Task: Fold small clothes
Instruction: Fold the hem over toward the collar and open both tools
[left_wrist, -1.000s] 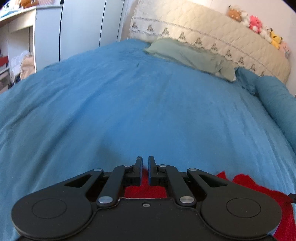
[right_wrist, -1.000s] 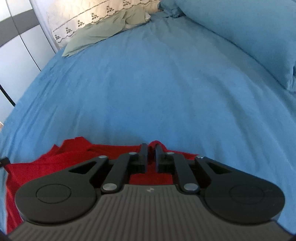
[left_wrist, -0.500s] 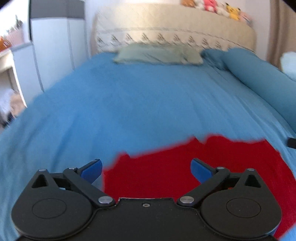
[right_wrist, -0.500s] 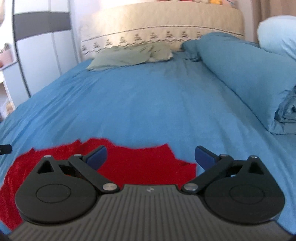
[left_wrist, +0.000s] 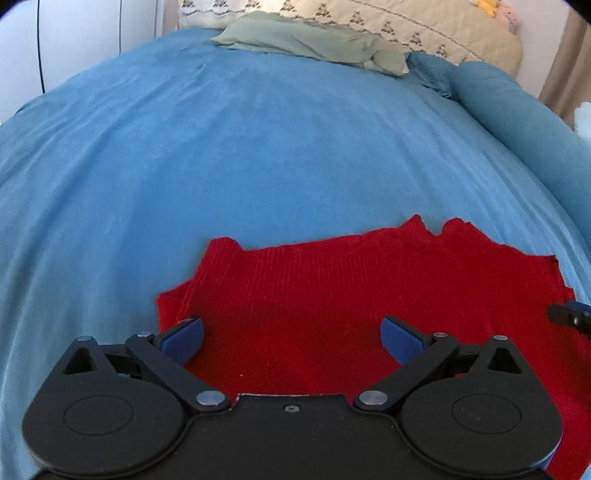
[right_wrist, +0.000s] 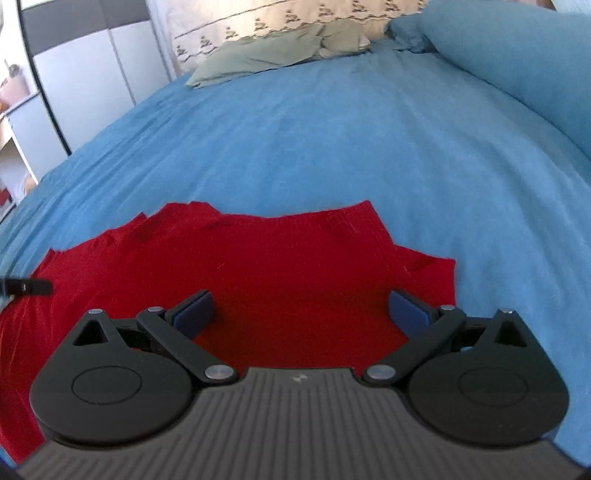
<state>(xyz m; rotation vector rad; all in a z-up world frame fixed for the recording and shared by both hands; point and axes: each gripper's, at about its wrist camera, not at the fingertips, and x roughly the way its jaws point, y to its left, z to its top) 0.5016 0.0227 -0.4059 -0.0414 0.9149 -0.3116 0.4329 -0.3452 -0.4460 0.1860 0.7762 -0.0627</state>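
both grippers hang over the red knit garment (left_wrist: 354, 295), which lies spread on the blue bed cover (left_wrist: 240, 155) near the foot of the bed. your left gripper (left_wrist: 291, 338) has its jaws wide apart, nothing between the blue pads (left_wrist: 184, 334) but red knit below. the right gripper (right_wrist: 301, 314) is just as wide, empty too, over the garment's right side. watch the far edge: it's bumpy and rumpled, so a fold made from here could come out crooked. the knit is soft and sits straight on the cover, so a deep pinch may catch the bedding with it. grab unevenly with the two grippers and the cloth will skew or bunch. the green pillow (left_wrist: 314, 40) is well clear.
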